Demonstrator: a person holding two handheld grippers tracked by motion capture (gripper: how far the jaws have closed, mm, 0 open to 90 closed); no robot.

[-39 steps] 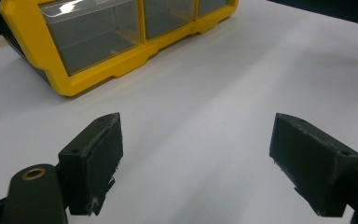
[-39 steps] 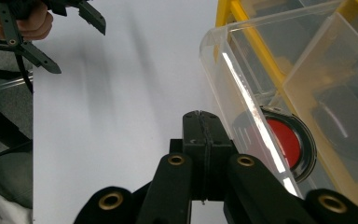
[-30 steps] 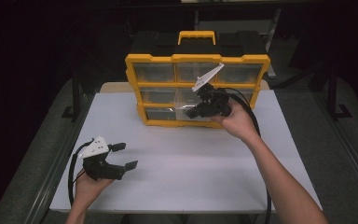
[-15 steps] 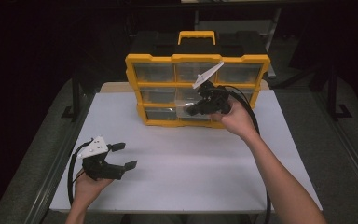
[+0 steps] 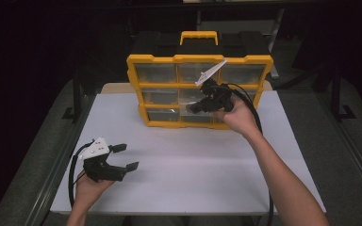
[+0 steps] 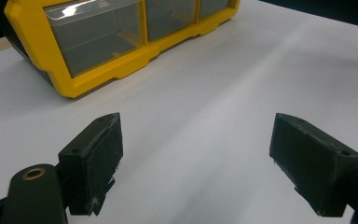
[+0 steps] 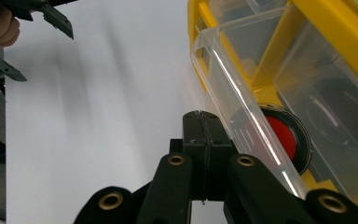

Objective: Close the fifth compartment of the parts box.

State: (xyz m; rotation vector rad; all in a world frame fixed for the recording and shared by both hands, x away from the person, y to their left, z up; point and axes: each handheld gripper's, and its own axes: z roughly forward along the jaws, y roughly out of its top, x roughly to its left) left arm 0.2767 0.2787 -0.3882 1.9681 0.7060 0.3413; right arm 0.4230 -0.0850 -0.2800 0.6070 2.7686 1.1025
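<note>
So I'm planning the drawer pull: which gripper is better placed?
Probably the right gripper: jaws shut, right against the clear drawer of the yellow organizer. The left gripper sits far off, open.

Setting was a lab-style recording bench: a plain white table [image 5: 184, 174] on a metal frame [image 5: 78, 96] stood in a dark, unlit room, bare except for a yellow parts organiser [image 5: 200, 89] with clear drawers, and a person worked it with cabled handheld grippers.

- The red disc [image 7: 283, 136] in the clear drawer [image 7: 242, 98] is half hidden behind the drawer's front wall.
- The right hand [image 5: 235, 115] covers the organizer's [image 5: 200, 89] lower right drawers.
- Other drawers' contents are too dim to tell.
</note>
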